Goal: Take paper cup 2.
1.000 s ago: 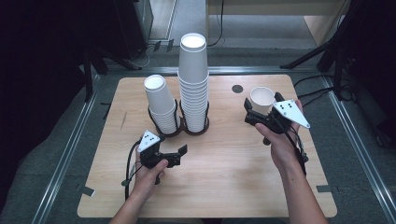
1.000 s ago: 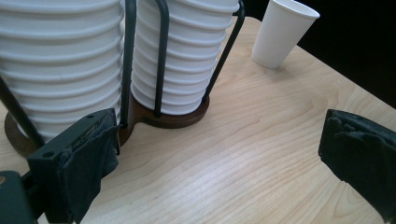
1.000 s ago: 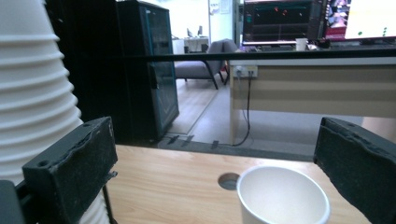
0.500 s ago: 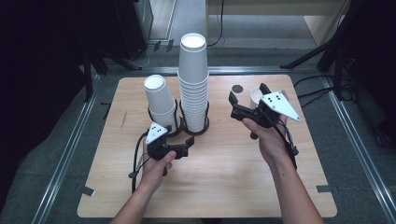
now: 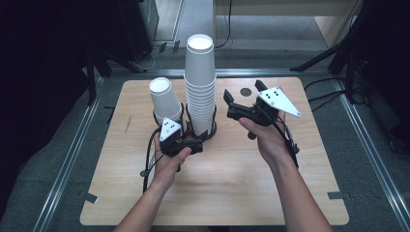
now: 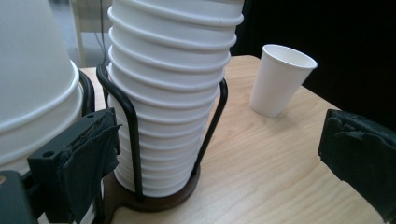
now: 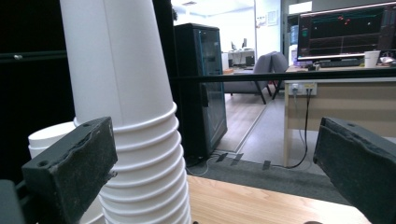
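Note:
A tall stack of white paper cups (image 5: pixel 199 82) and a shorter stack (image 5: pixel 164 99) stand in a black wire holder (image 5: pixel 210 129) at the middle of the wooden table (image 5: pixel 217 193). My left gripper (image 5: pixel 186 140) is open low at the holder's front. In the left gripper view, the tall stack (image 6: pixel 170 93) and a holder wire (image 6: pixel 128 116) lie between its jaws. My right gripper (image 5: pixel 241 94) is open just right of the tall stack, level with its middle, and holds nothing. The right gripper view has the tall stack (image 7: pixel 130 116) beside one jaw. A single white cup (image 6: pixel 280 79) stands upright on the table.
A small dark disc (image 5: pixel 246 91) lies on the table at the back, right of the stacks. Metal rails (image 5: pixel 72 150) run along the table's sides. Beyond the table are a black cabinet (image 7: pixel 201 88) and a desk with a monitor (image 7: pixel 345 28).
My right gripper has moved left from the single cup toward the tall stack. The left gripper has moved forward and to the right, up to the holder's base.

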{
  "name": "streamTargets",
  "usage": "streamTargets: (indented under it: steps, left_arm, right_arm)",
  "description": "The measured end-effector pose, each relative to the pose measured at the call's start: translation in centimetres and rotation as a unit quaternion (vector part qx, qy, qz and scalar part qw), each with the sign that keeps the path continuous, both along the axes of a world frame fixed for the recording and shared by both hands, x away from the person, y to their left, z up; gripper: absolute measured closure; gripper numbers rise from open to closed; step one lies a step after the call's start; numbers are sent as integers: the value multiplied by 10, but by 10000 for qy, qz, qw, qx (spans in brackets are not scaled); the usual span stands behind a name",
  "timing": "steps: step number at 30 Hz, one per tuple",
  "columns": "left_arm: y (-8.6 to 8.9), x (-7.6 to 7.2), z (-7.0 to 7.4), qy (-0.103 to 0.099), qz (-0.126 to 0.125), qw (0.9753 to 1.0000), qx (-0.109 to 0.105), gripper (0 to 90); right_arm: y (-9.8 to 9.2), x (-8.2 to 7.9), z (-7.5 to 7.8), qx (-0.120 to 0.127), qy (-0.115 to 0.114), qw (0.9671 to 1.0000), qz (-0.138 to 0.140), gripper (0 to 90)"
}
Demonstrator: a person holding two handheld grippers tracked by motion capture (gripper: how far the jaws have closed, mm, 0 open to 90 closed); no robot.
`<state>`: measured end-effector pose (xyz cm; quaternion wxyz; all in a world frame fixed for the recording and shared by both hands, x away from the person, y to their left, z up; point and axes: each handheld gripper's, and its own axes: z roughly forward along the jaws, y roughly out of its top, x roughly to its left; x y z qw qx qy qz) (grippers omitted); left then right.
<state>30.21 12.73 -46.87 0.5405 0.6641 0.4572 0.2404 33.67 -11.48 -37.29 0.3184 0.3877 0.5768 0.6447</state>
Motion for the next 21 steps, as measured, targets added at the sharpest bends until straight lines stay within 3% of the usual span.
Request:
streamTargets:
  steps: [8,14,18,21]
  left_arm:
    - [-15,7,4,-314,134,9993,148,0]
    - [-18,15,6,-438,186,9989,58,0]
    - [-21,21,5,-477,311,9983,90,0]
    - [-24,25,5,-529,537,9970,185,0]
  right_arm:
    - [14,6,7,-17,-10,9998,187,0]
    - [23,9,14,-45,5,9995,319,0]
    - [26,11,18,-135,-5,9993,360,0]
    - [27,12,21,-119,6,9992,392,0]
